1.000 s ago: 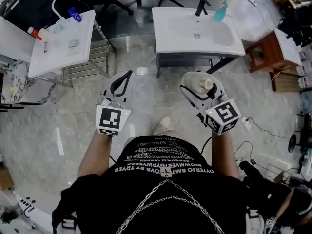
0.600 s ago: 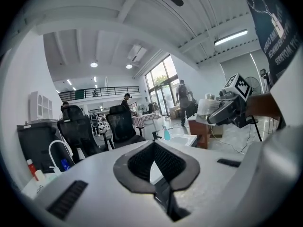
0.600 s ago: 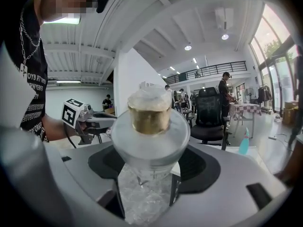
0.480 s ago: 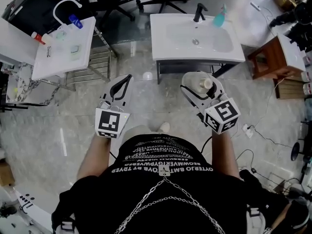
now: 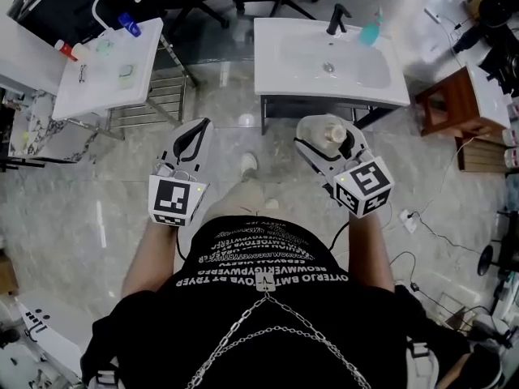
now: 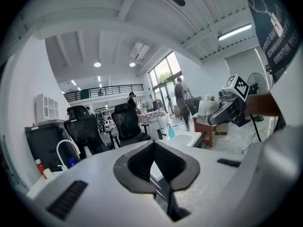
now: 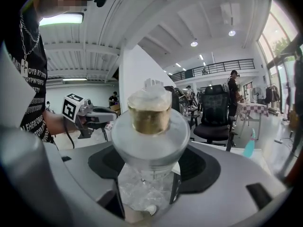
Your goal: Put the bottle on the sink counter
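Between the right jaws: clear plastic bottle (image 7: 149,126) with a gold collar and a pale cap; its base runs off the lower edge of the right gripper view; its broad shoulder covers the places where the pads meet it
From the head view: only the bottle's (image 5: 323,128) cap and shoulder show; the rest lies sunk between the arms of the right gripper (image 5: 328,140); whether it holds any liquid is hard to make out
Right gripper (image 7: 150,164): jaws stand wide and clamp the bottle's body from both sides; the cap points away from the person, toward the sink
Left gripper (image 5: 200,128) (image 6: 154,148): jaws meet at the tips; nothing between them; only a narrow V-shaped gap behind the tips
Bottle's place: in the air over the grey marble floor (image 5: 243,144); in front of the white sink counter (image 5: 276,59) and apart from it
Sink counter: black tap (image 5: 336,16) and teal spray bottle (image 5: 371,29) along its far edge; basin between them and the person
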`<act>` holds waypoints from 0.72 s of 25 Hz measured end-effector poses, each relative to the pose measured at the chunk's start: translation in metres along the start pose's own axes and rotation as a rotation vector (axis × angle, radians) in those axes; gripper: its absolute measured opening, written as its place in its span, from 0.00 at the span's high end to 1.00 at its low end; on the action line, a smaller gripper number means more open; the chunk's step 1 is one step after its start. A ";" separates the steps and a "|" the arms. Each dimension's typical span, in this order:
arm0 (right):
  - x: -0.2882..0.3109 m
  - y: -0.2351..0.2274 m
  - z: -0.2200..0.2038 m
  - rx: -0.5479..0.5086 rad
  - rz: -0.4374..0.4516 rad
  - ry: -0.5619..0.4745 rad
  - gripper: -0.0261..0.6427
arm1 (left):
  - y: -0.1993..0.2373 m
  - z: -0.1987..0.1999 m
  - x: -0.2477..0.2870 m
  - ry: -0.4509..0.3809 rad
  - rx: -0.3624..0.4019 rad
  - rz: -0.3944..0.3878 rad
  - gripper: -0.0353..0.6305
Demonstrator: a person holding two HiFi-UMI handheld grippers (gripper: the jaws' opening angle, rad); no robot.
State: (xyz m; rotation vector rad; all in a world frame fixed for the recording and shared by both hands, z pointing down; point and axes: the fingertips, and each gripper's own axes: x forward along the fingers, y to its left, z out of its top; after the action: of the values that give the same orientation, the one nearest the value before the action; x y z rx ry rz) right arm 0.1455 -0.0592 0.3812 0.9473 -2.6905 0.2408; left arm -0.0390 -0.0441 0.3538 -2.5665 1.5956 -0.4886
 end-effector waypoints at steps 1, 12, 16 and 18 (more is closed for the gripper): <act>0.002 0.000 -0.001 0.001 0.002 0.001 0.47 | 0.000 0.000 0.000 0.002 0.005 -0.002 0.94; 0.017 -0.010 0.005 -0.001 -0.011 0.021 0.47 | 0.014 -0.009 0.029 0.001 -0.027 -0.022 0.94; 0.033 -0.022 0.008 0.000 -0.016 0.033 0.47 | 0.022 -0.008 0.054 -0.008 -0.022 -0.050 0.94; 0.047 -0.029 0.011 0.003 -0.017 0.038 0.47 | 0.032 -0.010 0.065 -0.004 -0.019 -0.056 0.94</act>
State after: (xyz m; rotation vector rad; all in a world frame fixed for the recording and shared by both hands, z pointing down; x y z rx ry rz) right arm 0.1266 -0.1122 0.3875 0.9564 -2.6469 0.2564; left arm -0.0431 -0.1155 0.3709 -2.6301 1.5386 -0.4758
